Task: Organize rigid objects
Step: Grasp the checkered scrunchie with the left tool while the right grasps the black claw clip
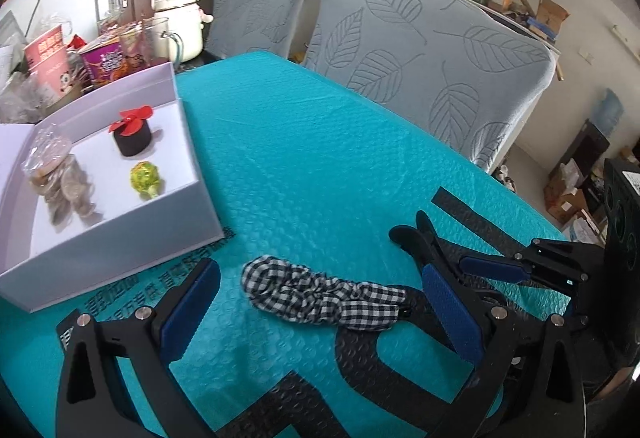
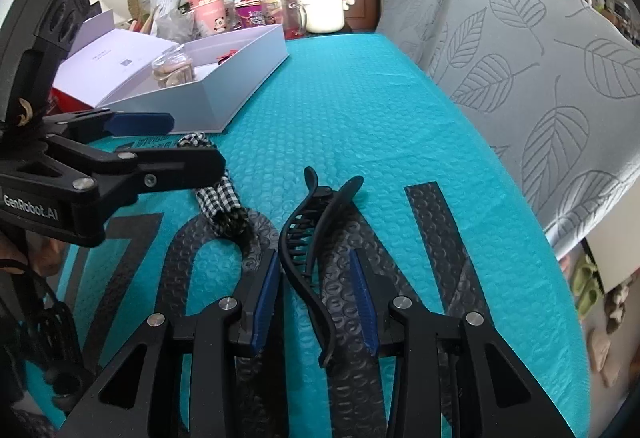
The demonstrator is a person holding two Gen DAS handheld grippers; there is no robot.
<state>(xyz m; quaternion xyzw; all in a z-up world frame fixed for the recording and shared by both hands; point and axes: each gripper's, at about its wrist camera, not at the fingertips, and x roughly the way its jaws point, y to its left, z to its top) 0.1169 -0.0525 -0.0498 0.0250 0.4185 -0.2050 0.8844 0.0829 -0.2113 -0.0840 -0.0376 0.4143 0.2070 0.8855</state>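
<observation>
A black hair claw clip (image 2: 308, 258) lies on the teal bubble mat between the blue pads of my right gripper (image 2: 316, 256). The left pad sits close against its teeth and a gap shows at the right pad, so the jaws are open. A black-and-white checked scrunchie (image 1: 320, 294) lies between the wide-open fingers of my left gripper (image 1: 320, 270). The clip (image 1: 416, 238) shows just right of it, beside one of the right gripper's fingers (image 1: 492, 268). At the left stands an open white box (image 1: 120, 238) holding a black cylinder with a red bow (image 1: 132, 138), a green ball (image 1: 146, 178) and a bag of round pieces (image 1: 60, 182).
Two chairs with grey leaf covers (image 1: 432, 50) line the table's far side. A cream kettle (image 1: 180, 18), cups and snack boxes crowd the end behind the box. In the right wrist view my left gripper (image 2: 198, 142) hovers over the scrunchie (image 2: 224, 198) near the box (image 2: 224, 106).
</observation>
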